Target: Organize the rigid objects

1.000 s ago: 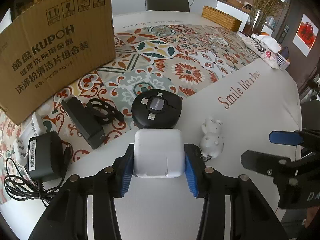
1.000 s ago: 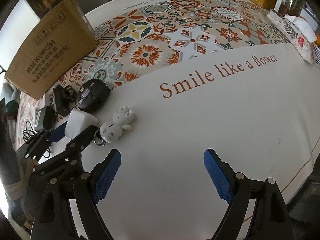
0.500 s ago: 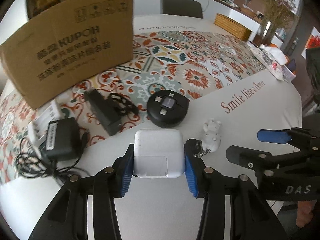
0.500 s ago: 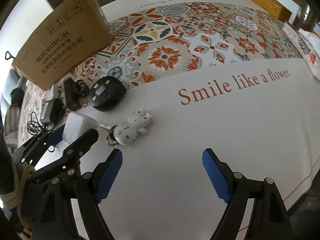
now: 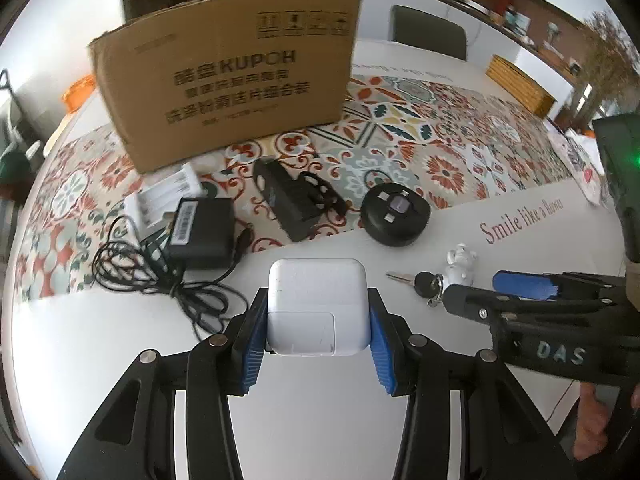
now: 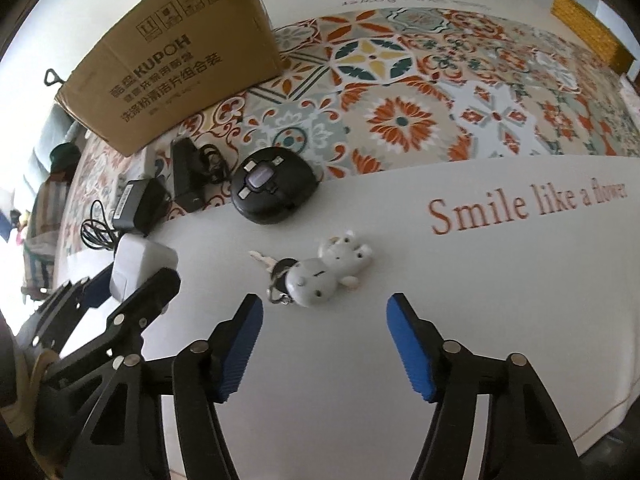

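Left tongs level, clamped on white charger; right tongs agape, low above rabbit keychain.

Counted on the table: seven loose items and one box.

One cardboard box is seen. Two black adapters are counted, one with a loose cord and one with a coiled cord. One white charger is seen, one white battery holder, one round black cable hub, one rabbit figure and one key beside it. Two grippers are counted, left and right.
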The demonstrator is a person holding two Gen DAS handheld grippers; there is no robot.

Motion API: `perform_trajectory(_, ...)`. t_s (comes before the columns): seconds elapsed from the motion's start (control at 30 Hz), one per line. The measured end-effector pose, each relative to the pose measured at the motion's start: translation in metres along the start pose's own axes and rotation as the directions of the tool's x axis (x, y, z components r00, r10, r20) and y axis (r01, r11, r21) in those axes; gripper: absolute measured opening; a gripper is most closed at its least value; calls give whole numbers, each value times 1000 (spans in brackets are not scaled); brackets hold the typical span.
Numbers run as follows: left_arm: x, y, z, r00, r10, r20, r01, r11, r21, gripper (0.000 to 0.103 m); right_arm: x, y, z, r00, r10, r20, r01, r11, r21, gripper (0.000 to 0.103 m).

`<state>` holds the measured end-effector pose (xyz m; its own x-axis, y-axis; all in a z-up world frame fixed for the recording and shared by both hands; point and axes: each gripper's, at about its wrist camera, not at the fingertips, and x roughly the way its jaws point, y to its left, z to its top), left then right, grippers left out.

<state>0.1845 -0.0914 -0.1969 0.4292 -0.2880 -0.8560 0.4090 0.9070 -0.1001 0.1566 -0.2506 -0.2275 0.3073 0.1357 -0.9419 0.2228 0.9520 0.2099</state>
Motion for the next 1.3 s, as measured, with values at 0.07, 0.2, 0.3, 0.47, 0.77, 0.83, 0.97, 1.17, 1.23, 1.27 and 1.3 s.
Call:
perform_trajectory(0.07, -2, 1, -1, 1000, 5, 5, -5, 1000, -14, 45, 2, 0, 1, 1000, 0, -1, 0, 1000, 6, 60)
perform_trajectory(0.2, -8, 2, 0, 999, 17, 27, -16, 1000, -21, 45, 5, -8, 4, 1000, 13, 1, -13, 999, 48, 57)
perform_trajectory(0.3, -9, 3, 1, 999, 19, 32, -18, 999, -29, 45, 10, -7, 6, 1000, 24, -11, -24, 999, 45, 57)
perform_trajectory(0.47, -7, 4, 2, 999, 20, 28, -19, 999, -28, 45, 17, -1, 9, 999, 28, -19, -28, 999, 31, 53)
perform_trajectory(0.77, -3, 3, 4, 1000, 12, 13, -11, 1000, -18, 45, 21, 0, 14, 1000, -5, -4, 5, 1000, 11, 41)
perform_trajectory(0.83, -4, 5, 6, 1000, 11, 11, -11, 1000, -20, 45, 21, 2, 13, 1000, -11, 0, 11, 1000, -1, 41)
perform_trajectory(0.97, -10, 8, 8, 1000, 13, 21, -12, 1000, -28, 45, 15, 4, 13, 1000, 9, 7, -9, 1000, 1, 41)
perform_trajectory(1.17, -27, 13, 16, 998, 26, 49, -23, 999, -43, 45, -15, 14, 15, 998, 29, 60, -26, 999, -41, 41)
perform_trajectory(1.23, -34, 15, 19, 998, 31, 62, -28, 998, -49, 45, -25, 19, 15, 996, 35, 80, -30, 998, -60, 41)
perform_trajectory(1.27, -38, 16, 21, 997, 34, 69, -30, 998, -53, 45, -32, 23, 16, 995, 39, 92, -32, 997, -73, 41)
perform_trajectory(1.3, -41, 17, 23, 996, 35, 77, -31, 998, -55, 45, -37, 26, 16, 994, 41, 102, -33, 996, -83, 41)
